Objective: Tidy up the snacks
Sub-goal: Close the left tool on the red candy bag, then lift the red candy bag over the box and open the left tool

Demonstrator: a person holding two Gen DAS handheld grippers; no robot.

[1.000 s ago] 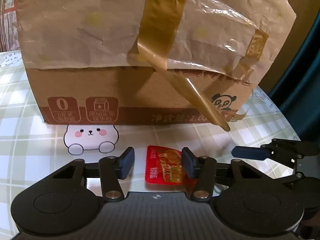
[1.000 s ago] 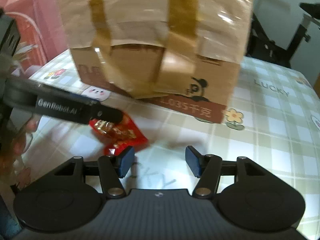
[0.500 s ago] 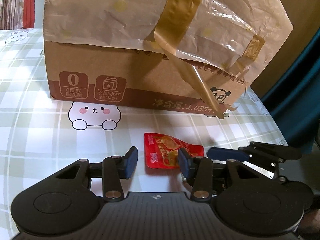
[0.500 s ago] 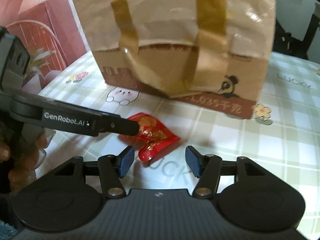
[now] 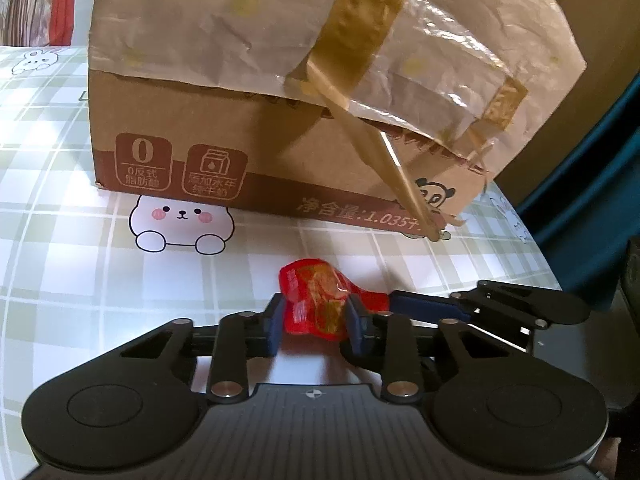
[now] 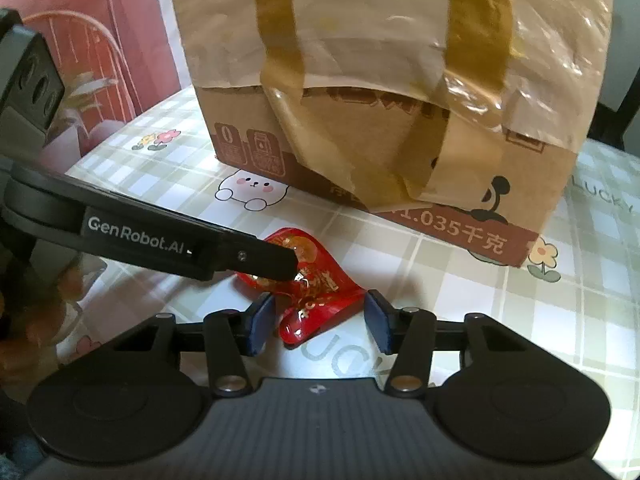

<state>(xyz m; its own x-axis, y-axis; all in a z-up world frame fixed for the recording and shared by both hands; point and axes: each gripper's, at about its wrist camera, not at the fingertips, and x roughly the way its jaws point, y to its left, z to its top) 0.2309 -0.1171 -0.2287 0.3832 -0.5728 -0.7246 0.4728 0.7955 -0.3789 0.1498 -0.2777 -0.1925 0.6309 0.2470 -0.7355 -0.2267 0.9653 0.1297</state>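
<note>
The red snack packet (image 5: 316, 304) lies crumpled on the checked tablecloth (image 5: 72, 280), just in front of the cardboard box (image 5: 224, 132). The left gripper (image 5: 314, 326) has its blue pads against both sides of the packet's near end and is closing on it, so the foil bulges up between them. The right gripper (image 6: 316, 322) comes in from the other side; its jaws are at a middling width and closing too, with the packet's free end between them but neither pad pressing on it.

The box is the only container in sight, and its inside cannot be seen: a wrinkled brown paper-and-plastic wrap (image 5: 420, 40) is draped over its top (held by strips of brown tape, one of which hangs loose down the front face (image 5: 384, 160)). Printed on the cloth just beside the box's foot is a white cartoon bear (image 5: 180, 224), and a small flower (image 6: 544, 258) sits by the box's far corner in the right wrist view.

In the left wrist view the packet's long axis runs roughly left to right, its pinched tail reaching toward the right gripper's finger (image 5: 424, 305). Nothing lies between packet and box but bare cloth.
</note>
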